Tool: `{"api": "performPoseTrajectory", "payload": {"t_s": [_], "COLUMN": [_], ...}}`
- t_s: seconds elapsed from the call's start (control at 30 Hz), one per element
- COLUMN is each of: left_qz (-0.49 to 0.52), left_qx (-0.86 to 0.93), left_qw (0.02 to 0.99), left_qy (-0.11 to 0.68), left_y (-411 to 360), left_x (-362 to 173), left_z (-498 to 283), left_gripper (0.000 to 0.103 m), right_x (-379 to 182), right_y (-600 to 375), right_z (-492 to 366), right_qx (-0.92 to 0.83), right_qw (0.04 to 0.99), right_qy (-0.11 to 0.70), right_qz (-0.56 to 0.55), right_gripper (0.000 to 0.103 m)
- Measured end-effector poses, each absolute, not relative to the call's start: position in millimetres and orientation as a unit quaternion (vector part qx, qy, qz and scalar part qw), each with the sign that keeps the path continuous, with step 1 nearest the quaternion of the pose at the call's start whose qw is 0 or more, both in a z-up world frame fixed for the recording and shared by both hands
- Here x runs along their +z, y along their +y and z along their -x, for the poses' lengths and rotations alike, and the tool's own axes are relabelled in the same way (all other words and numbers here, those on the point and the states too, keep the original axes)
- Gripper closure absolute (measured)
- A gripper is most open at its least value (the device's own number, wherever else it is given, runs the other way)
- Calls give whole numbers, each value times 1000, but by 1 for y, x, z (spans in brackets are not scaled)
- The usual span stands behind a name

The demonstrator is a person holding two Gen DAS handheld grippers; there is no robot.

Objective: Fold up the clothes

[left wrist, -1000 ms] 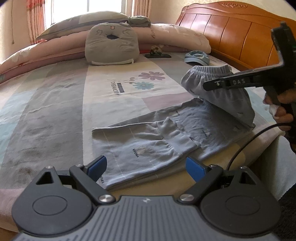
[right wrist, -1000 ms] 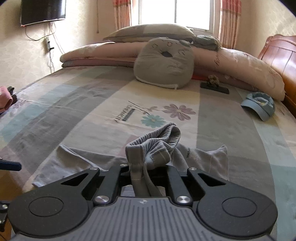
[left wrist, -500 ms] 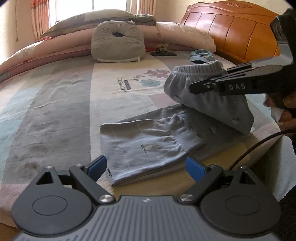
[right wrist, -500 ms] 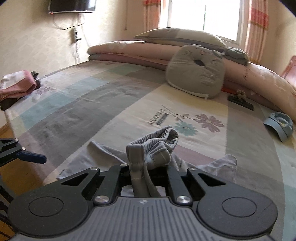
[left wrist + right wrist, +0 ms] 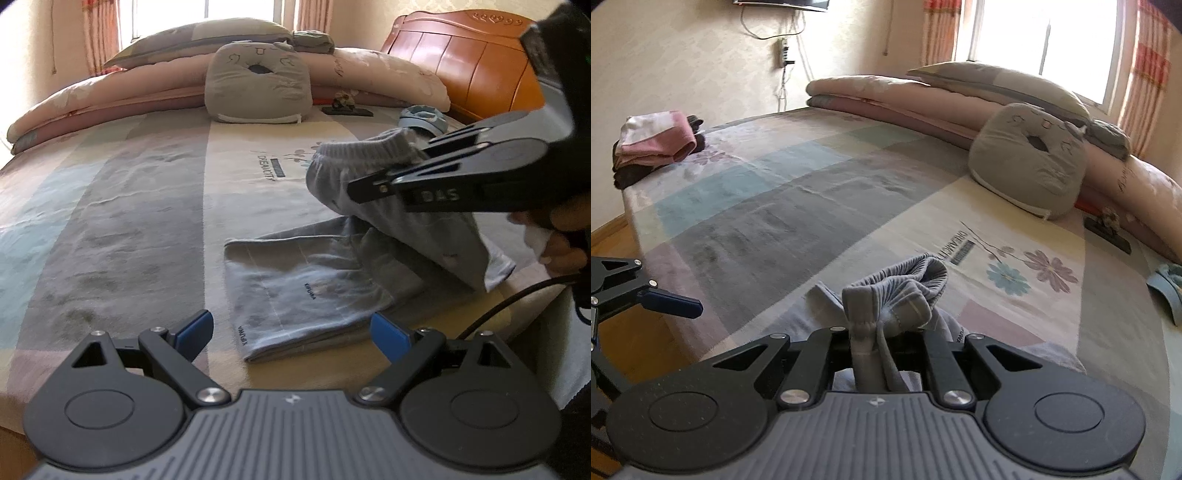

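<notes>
Grey trousers (image 5: pixel 314 288) lie near the bed's front edge, their folded leg end pointing at my left gripper. The elastic waistband (image 5: pixel 369 155) is lifted off the bed and arches over the flat part. My right gripper (image 5: pixel 873 345) is shut on that bunched waistband (image 5: pixel 897 291), and a person's hand (image 5: pixel 561 247) holds it from the right. My left gripper (image 5: pixel 291 332) hovers open just short of the leg end, its blue fingertips (image 5: pixel 194 330) apart with nothing between them. In the right wrist view one blue fingertip (image 5: pixel 670 301) shows at the far left.
A grey cat cushion (image 5: pixel 258 88) and stacked quilts with pillows (image 5: pixel 110 99) line the far side. A blue cap (image 5: pixel 424 118) lies near the wooden headboard (image 5: pixel 480 66). Folded pink clothes (image 5: pixel 657 144) sit on the bed's far left corner. Wooden floor (image 5: pixel 613 236) lies beyond the edge.
My right gripper has carried the waistband leftward over the flat trouser legs, and its view has swung to the left. The left gripper has barely moved.
</notes>
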State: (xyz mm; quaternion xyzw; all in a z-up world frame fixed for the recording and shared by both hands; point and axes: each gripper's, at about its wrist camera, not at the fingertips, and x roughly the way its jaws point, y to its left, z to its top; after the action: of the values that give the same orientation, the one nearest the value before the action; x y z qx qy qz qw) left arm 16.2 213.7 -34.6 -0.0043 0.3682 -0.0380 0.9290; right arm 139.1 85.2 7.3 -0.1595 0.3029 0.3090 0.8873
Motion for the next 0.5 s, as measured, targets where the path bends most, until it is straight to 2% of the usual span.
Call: {"api": "performPoseTrajectory", "payload": {"t_s": [0.5], "left_qz": [18], "left_qx": [-8], "left_qw": [929], "left_qy": [370], "left_y": [227], "left_x": [-33], "left_z": [-4], "left_gripper": [11], "right_x": [-16], "right_y": [128], "right_z": [-158], "right_qx": [327], "right_qw": [872], "right_qy": [322], "right_qz": [174], "right_gripper": [91]}}
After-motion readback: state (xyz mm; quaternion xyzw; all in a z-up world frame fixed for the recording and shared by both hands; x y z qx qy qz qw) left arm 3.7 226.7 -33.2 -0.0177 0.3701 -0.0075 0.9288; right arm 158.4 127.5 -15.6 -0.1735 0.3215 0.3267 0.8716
